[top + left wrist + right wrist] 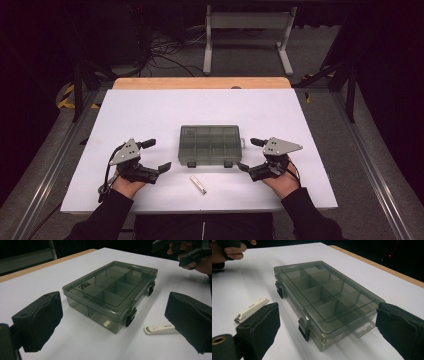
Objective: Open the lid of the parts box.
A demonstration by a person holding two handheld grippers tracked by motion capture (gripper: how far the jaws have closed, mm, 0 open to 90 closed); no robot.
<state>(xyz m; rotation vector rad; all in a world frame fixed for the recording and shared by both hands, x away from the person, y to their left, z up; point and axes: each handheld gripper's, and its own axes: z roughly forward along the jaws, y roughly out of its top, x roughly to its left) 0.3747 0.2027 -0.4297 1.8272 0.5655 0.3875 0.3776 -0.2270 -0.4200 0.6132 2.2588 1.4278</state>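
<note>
Both grippers, left (159, 155) and right (247, 154), gape empty beside closed box (209, 145) (label unreadable).

This looks like a lab or recording studio set up for handling trials, not a home. A white rectangular tabletop (150, 110) with a pale wooden far edge (200, 83) stands on a grey floor amid dark surroundings. Beyond the table, well ahead of both sets of jaws, a tangle of black cables (160, 50) lies on the floor beside a grey metal frame stand (247, 35). Grey metal rails (45, 170) run along both sides of the table, and yellow-and-black hazard tape (65, 96) marks the floor out to the left of the left jaws.
</note>
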